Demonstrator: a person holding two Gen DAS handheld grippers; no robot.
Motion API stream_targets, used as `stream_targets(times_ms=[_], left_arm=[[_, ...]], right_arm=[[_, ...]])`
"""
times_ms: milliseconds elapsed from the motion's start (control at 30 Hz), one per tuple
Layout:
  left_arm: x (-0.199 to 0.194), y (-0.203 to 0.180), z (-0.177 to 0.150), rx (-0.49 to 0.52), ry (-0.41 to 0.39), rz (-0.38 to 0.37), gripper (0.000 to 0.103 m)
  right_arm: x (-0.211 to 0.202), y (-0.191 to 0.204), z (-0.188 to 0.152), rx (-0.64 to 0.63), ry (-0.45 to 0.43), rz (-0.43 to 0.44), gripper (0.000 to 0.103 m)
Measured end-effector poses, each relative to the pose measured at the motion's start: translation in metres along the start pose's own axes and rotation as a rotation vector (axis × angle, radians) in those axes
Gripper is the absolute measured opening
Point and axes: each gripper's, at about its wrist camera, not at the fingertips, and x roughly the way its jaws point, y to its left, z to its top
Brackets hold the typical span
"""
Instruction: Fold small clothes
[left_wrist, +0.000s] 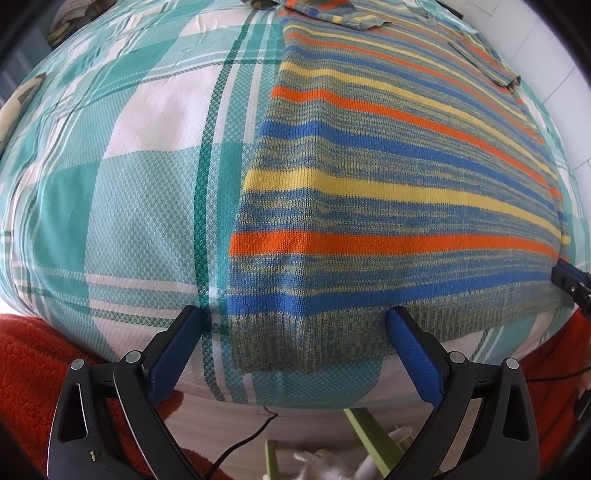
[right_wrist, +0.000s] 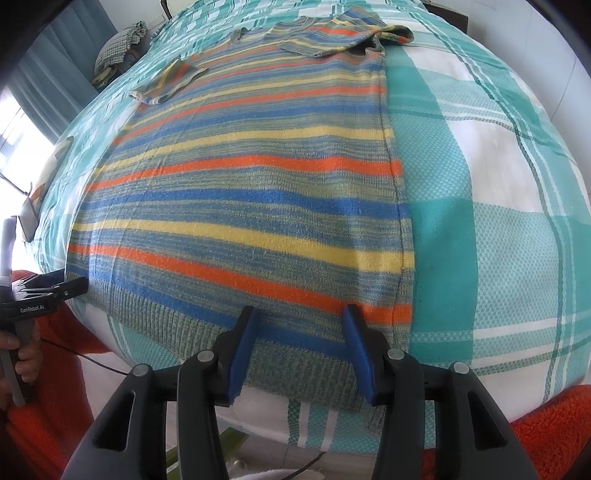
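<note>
A striped knit sweater (left_wrist: 388, 192) in blue, orange, yellow and grey-green lies flat on a teal and white plaid cloth (left_wrist: 140, 177), its ribbed hem toward me and both sleeves folded in over the body. My left gripper (left_wrist: 295, 314) is open, its jaws straddling the hem's left corner. In the right wrist view the sweater (right_wrist: 251, 192) fills the middle. My right gripper (right_wrist: 299, 314) is open over the hem near the right corner. Neither holds fabric. The other gripper (right_wrist: 55, 288) shows at the far left.
The plaid cloth (right_wrist: 480, 184) covers a raised rounded surface. An orange fleece garment (left_wrist: 33, 369) is at the near edge. A black cable (left_wrist: 243, 439) and green legs (left_wrist: 365, 424) hang below. A bundle of cloth (right_wrist: 122, 40) lies far left.
</note>
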Motion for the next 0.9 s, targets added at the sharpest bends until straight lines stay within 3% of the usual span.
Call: stream_targets(times_ms=[700,800,900], left_arm=[[0.002,0.000,0.000,-0.004,0.002,-0.001,0.103],[0.000,0.001,-0.001,0.006,0.042,0.002,0.101],[-0.015,-0.004,-0.014,0.054,0.104,-0.048,0.100]], right_arm=[[0.004,0.010,0.001,-0.038,0.002,0.002,0.065],[0.004,0.012,0.002,-0.053,0.011,0.000,0.068],[0.000,0.014,0.003,-0.128,0.093,0.005,0.068]])
